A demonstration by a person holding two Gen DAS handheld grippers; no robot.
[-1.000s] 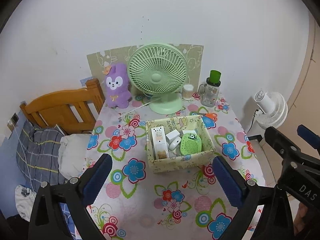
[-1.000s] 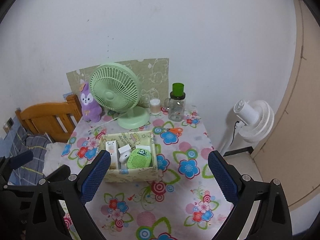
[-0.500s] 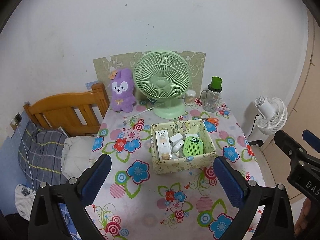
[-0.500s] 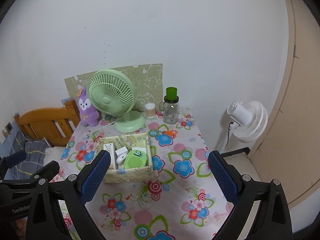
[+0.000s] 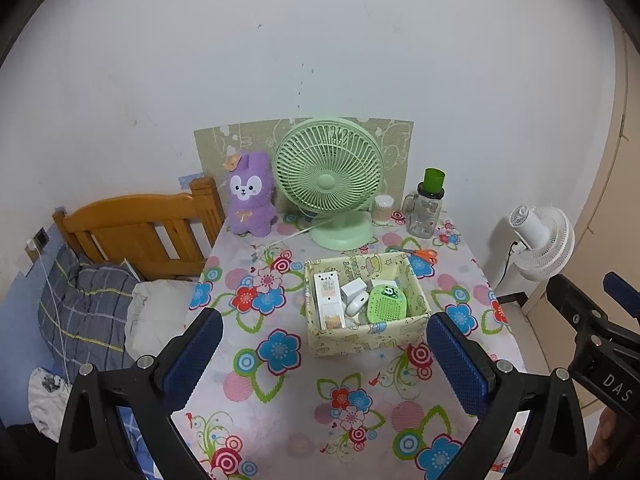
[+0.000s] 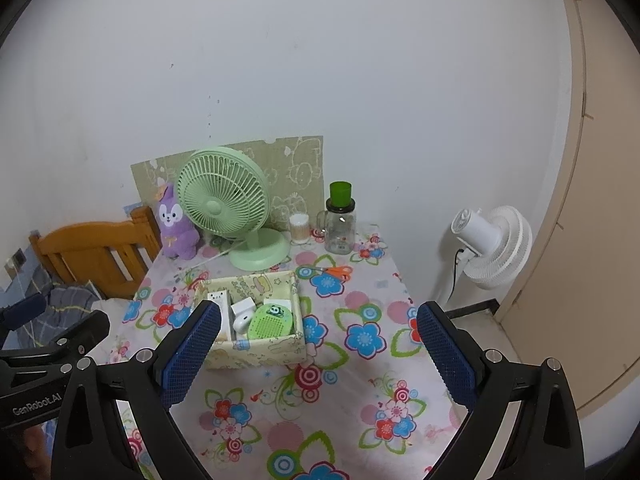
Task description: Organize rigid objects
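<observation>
A floral tabletop [image 5: 288, 396] stands against a white wall [image 5: 320, 60], a wooden bed [image 5: 132, 228] beside it. The box [image 5: 360, 336] of small items sits mid-table before a green fan [image 5: 330, 176]. Left gripper [image 5: 324, 356] and right gripper [image 6: 318, 354] hover wide open, empty.

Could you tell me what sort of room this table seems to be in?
Most likely a small bedroom: a wooden bed frame with bedding stands beside the floral-clothed table, which holds a plush toy and desk fan.
</observation>
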